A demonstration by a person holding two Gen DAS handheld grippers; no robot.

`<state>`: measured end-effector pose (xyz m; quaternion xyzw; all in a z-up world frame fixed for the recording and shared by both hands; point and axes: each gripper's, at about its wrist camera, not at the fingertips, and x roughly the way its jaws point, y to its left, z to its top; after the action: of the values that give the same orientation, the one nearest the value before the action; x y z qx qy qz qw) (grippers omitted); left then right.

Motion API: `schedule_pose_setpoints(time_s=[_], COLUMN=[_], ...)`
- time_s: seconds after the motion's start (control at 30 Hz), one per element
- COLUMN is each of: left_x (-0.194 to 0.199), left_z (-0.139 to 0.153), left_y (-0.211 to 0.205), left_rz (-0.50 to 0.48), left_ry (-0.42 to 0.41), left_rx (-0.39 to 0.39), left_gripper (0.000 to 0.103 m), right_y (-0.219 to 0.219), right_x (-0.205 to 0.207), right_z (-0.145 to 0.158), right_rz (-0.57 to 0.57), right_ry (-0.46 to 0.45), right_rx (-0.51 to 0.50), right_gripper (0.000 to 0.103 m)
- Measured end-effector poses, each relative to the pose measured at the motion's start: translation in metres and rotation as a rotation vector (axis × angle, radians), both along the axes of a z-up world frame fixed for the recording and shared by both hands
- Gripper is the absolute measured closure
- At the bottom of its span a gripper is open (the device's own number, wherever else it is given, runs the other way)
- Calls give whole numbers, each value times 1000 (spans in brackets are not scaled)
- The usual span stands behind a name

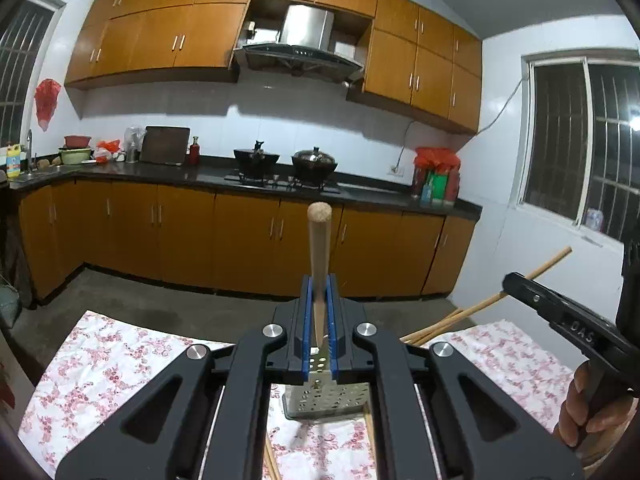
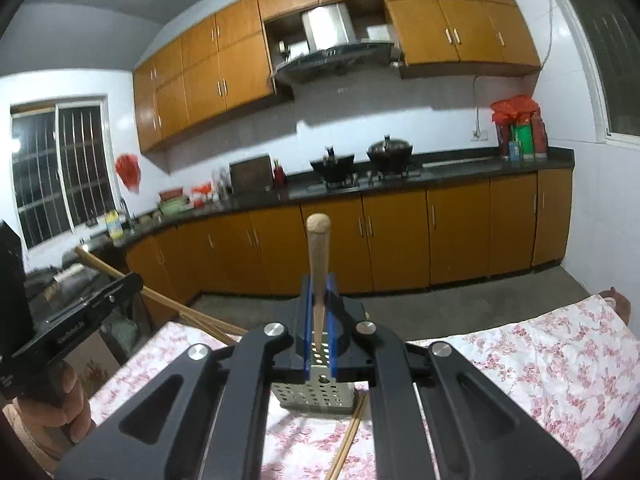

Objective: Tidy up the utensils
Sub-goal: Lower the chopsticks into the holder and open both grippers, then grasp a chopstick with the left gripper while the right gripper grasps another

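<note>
The tabletop [image 1: 112, 356] under both my tongs was covered by a white cloth printed with pink blossoms, its weave soft and slightly rumpled. Beyond it lay a bare grey concrete floor [image 1: 168, 300], then a run of orange-brown base cabinets [image 1: 180, 236] under a dark polished stone counter [image 1: 208, 172]. Two black woks [image 1: 256, 158] sat on the hob ahead of the tongs, one lidded. Matching wall cabinets flanked a steel range hood [image 1: 300, 40]. The walls were white tile; barred windows [image 1: 580, 140] showed dark outside.

My left tongs [image 1: 319, 312] were clenched on a round, pale wooden handle [image 1: 319, 248], blunt at its tip, standing upright between the blue pads [image 1: 306, 320]. Directly below them stood a perforated steel utensil holder [image 1: 332, 400], box-shaped, on the cloth. Loose bamboo chopsticks [image 1: 270, 456] lay on the cloth just beside the holder.

My right tongs [image 2: 319, 312] were likewise clenched on a similar round wooden handle [image 2: 319, 256], upright, with the same perforated holder [image 2: 312, 396] beneath them. From the left camera, the right tongs' black body [image 1: 560, 312] appeared to the right, with long bamboo sticks [image 1: 480, 308] angling up behind it.
</note>
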<state>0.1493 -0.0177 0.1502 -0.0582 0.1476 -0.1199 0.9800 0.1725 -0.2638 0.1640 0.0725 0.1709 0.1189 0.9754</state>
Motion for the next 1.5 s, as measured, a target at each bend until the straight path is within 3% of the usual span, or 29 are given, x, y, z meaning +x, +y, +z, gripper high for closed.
schedule_pose_setpoints(time_s=[0.37, 0.47, 0.5, 0.63, 0.93, 1.03, 1.17, 1.27, 1.4, 1.5], left_x=[44, 48, 48, 44, 17, 1, -13, -14, -13, -15], left_z=[-31, -38, -38, -34, -22, -28, -51, -82, -128, -154], left_y=[-14, -9, -8, -2, 13, 24, 37, 43, 46, 47], left_rz=[-40, -39, -38, -20, 10, 43, 99, 127, 144, 140], left_ry=[133, 157, 156, 139, 92, 87, 125, 196, 321, 393], left_rx=[39, 8, 6, -6, -40, -22, 26, 63, 95, 92], left_gripper=[96, 95, 93, 73, 71, 68, 67, 67, 67, 67], right_y=[24, 26, 25, 17, -16, -28, -35, -31, -10, 8], right_x=[60, 55, 53, 44, 5, -3, -3, 1, 2, 1], right_z=[-32, -35, -34, -29, -32, -52, -100, -141, -184, -211], right_rz=[0, -2, -5, -15, -85, -111, -118, -91, -38, 5], right_ry=[146, 134, 124, 93, 90, 153, 294, 422, 530, 585], right_rx=[-57, -63, -63, -48, -31, -34, -39, -23, -33, -44], right_gripper=[94, 86, 80, 74, 67, 67, 67, 67, 81, 86])
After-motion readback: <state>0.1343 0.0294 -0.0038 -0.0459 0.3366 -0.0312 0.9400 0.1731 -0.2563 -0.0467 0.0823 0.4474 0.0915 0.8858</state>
